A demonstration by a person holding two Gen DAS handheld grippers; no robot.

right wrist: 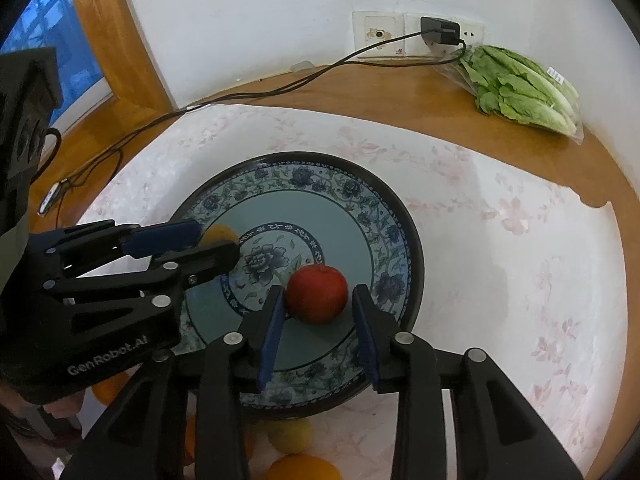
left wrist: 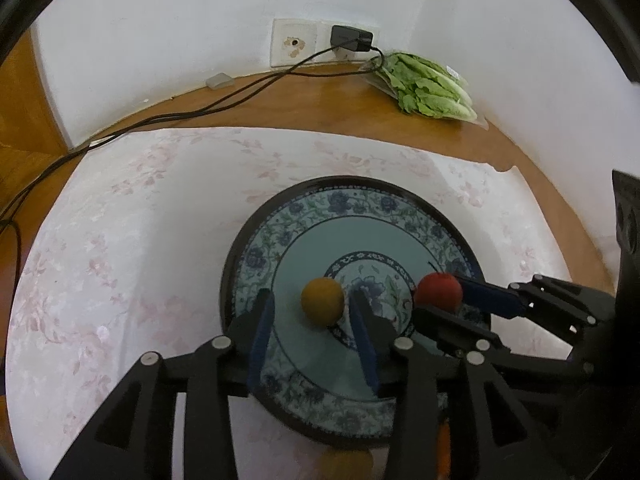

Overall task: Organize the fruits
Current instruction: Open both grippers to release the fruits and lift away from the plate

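Each fruit sits on the plate between parted fingers: the yellow fruit within the left gripper, the red fruit within the right gripper, neither gripped.

Both tilt downward side by side: left gripper and right gripper, jaws parted, gripping nothing.

My wooden table carries a floral cloth, a bagged lettuce by the wall, a black cable; my plate rests on the cloth.
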